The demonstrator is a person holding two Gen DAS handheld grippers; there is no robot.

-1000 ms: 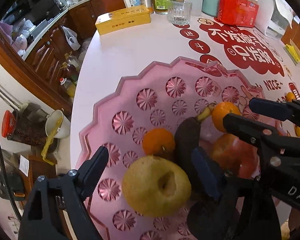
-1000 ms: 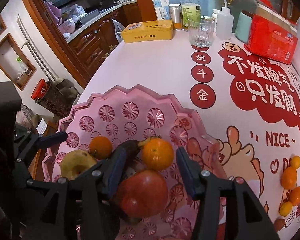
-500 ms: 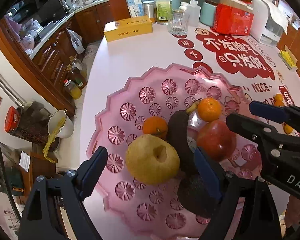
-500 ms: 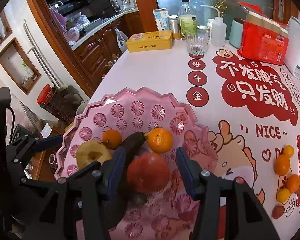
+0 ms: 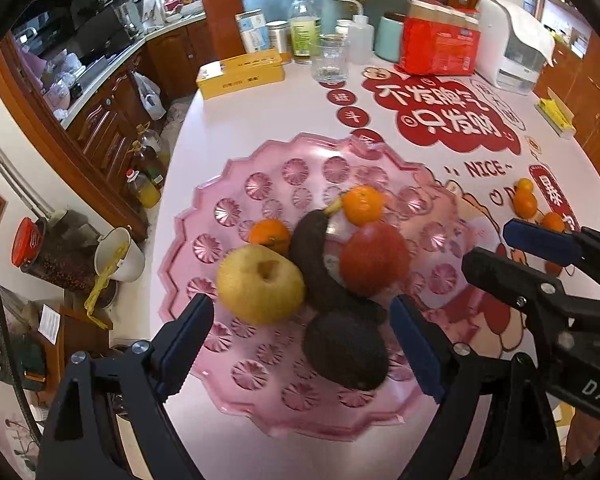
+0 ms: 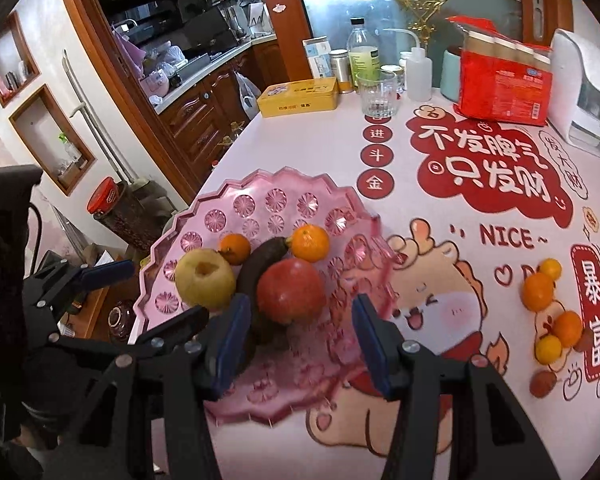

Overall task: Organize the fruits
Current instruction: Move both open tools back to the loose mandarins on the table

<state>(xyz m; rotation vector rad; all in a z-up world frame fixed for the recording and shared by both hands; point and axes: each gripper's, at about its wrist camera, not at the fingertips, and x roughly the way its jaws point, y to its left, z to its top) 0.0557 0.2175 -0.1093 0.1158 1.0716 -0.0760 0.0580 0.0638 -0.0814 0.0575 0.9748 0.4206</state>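
Observation:
A pink scalloped tray (image 5: 236, 184) (image 6: 260, 196) holds a yellow pear (image 5: 260, 286) (image 6: 205, 278), a red apple (image 5: 374, 258) (image 6: 291, 292), two oranges (image 5: 363, 205) (image 5: 270, 236), a dark overripe banana (image 5: 314, 256) (image 6: 260, 264) and a dark avocado (image 5: 346, 350). My left gripper (image 5: 300, 350) is open and empty, above the tray's near side. My right gripper (image 6: 296, 342) is open and empty, just short of the apple. Several small oranges (image 6: 538, 292) lie loose on the table at the right.
At the table's back stand a yellow tin (image 6: 298, 98), a glass (image 6: 378, 94), bottles, a red package (image 6: 504, 92) and a white appliance (image 6: 588, 92). The table edge runs close along the tray's left side, with floor clutter below. A small brown fruit (image 6: 543, 384) lies near the oranges.
Both grippers have pulled back and up from the tray, open and empty. The pear and apple they stood around stay in the tray. The avocado now shows.

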